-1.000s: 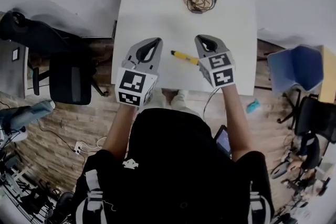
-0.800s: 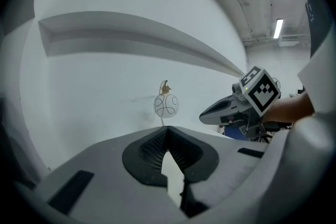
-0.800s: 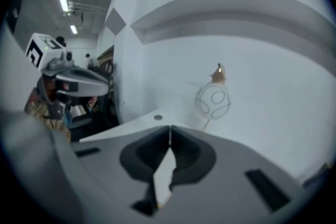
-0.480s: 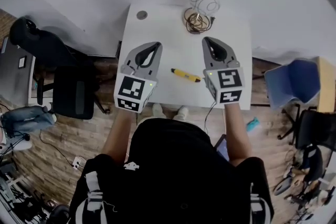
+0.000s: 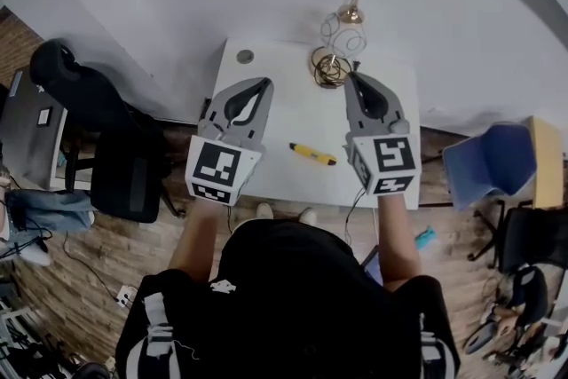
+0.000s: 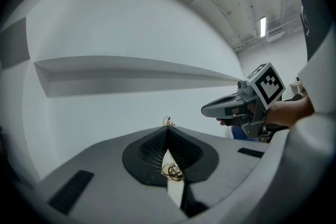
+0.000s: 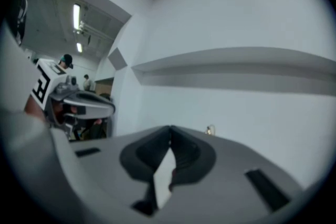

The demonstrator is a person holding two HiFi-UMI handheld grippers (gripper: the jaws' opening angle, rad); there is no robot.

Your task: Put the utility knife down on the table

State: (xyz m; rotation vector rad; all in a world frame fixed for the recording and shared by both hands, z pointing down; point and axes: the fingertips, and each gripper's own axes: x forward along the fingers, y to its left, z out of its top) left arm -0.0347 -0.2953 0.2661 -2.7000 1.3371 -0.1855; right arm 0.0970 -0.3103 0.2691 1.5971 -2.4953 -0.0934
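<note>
The yellow utility knife [image 5: 312,153] lies flat on the white table [image 5: 293,115], near its front edge, with nothing touching it. Both grippers hang well above the table and point toward the far wall. My left gripper [image 5: 264,83] is left of the knife, its jaws shut and empty; in the left gripper view its tips [image 6: 167,129] meet. To the right of the knife, my right gripper [image 5: 355,76] is also shut and empty, with its tips [image 7: 170,127] together. Each gripper shows in the other's view: the right gripper [image 6: 231,107] and the left gripper [image 7: 89,105].
A coil of wire [image 5: 331,67] and a small brass object [image 5: 353,13] sit at the table's far edge, with a round grommet [image 5: 244,57] at its far left corner. A black chair [image 5: 115,146] stands left of the table, a blue chair [image 5: 488,160] right.
Both grippers have risen away from the table and spread from the knife, which stays lying where it was. The head view has also pulled up, so the table looks smaller.
</note>
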